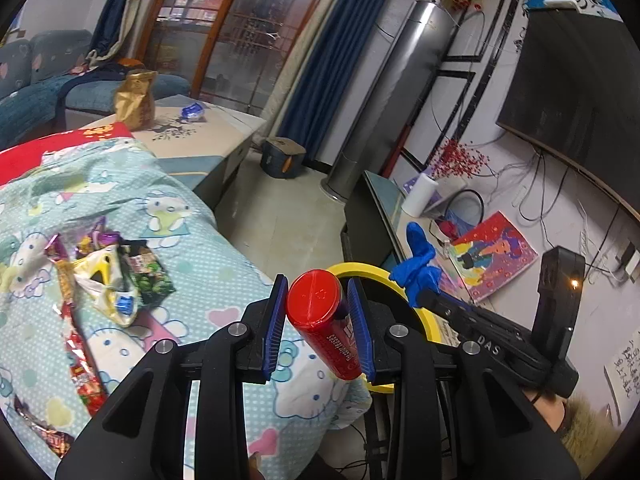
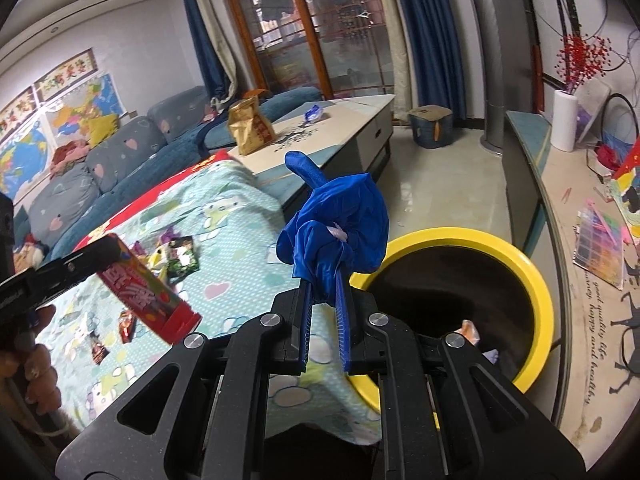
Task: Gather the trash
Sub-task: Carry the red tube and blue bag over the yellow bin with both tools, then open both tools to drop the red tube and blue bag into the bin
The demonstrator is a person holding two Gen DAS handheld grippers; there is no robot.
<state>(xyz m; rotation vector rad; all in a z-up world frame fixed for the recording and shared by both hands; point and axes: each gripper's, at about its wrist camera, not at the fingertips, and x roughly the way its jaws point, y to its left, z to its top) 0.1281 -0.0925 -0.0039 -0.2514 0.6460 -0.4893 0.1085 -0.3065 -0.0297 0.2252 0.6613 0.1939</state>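
My left gripper point(image 1: 318, 292) is shut on a red snack tube point(image 1: 320, 320), its lid end pointing forward; the same red snack tube point(image 2: 148, 288) shows at the left of the right wrist view. My right gripper point(image 2: 324, 284) is shut on a crumpled blue glove point(image 2: 336, 224), held beside the rim of the yellow-rimmed bin point(image 2: 536, 280). In the left wrist view the blue glove point(image 1: 418, 268) hangs over the yellow bin rim point(image 1: 360, 269). Several snack wrappers point(image 1: 116, 276) lie on the cartoon-print blanket point(image 1: 192, 240).
A coffee table point(image 2: 344, 120) holds a gold bag point(image 2: 250, 126) and a blue wrapper point(image 2: 314, 113). A blue sofa point(image 2: 120, 160) lies behind. A low cabinet point(image 2: 568, 208) with clutter runs along the right wall, and a stool point(image 2: 432, 126) stands on the floor.
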